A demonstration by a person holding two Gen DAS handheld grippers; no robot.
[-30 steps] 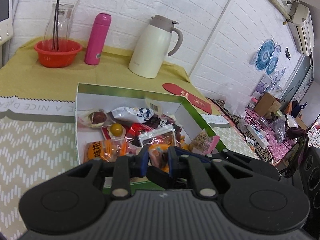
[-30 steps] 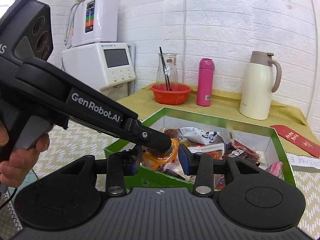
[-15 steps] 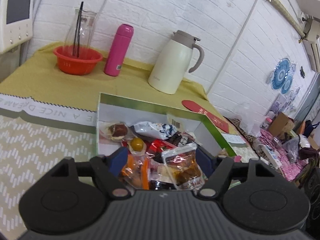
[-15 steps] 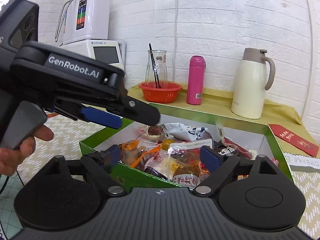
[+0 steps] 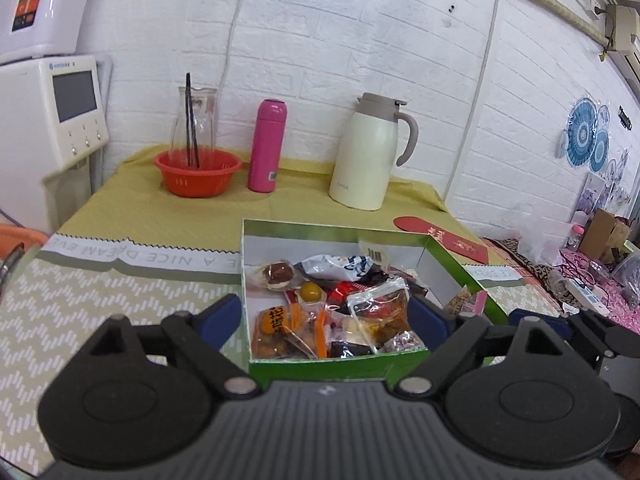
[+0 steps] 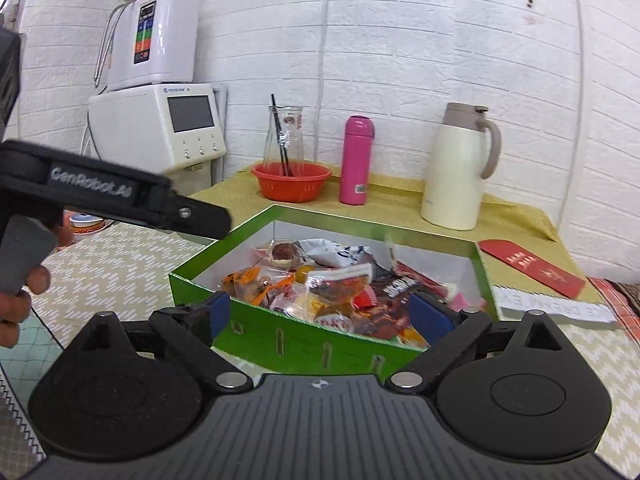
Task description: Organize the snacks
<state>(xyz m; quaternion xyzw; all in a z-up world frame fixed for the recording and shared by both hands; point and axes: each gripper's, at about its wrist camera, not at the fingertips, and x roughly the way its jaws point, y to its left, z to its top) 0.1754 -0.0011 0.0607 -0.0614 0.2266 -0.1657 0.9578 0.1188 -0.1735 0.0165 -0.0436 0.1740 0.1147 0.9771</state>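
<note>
A green box [image 5: 316, 364] with white inner walls holds several wrapped snacks [image 5: 332, 304]. It also shows in the right wrist view [image 6: 312, 344], with the snacks [image 6: 320, 284] piled inside. My left gripper [image 5: 322, 322] is open and empty, just in front of the box's near wall. My right gripper [image 6: 320, 316] is open and empty, at the box's near corner. The left gripper's body [image 6: 100, 196] hangs left of the box in the right wrist view. A small snack packet [image 5: 466, 302] lies outside the box on its right.
At the back stand an orange bowl [image 5: 198, 172] with a glass carafe, a pink bottle [image 5: 266, 146] and a cream thermos jug [image 5: 370, 152]. A red envelope [image 5: 440, 238] lies right of the box. A white appliance [image 5: 52, 108] stands left.
Both grippers opened and let go of the snacks they held over the box. Both have drawn back from the box, and the snacks now lie inside.
</note>
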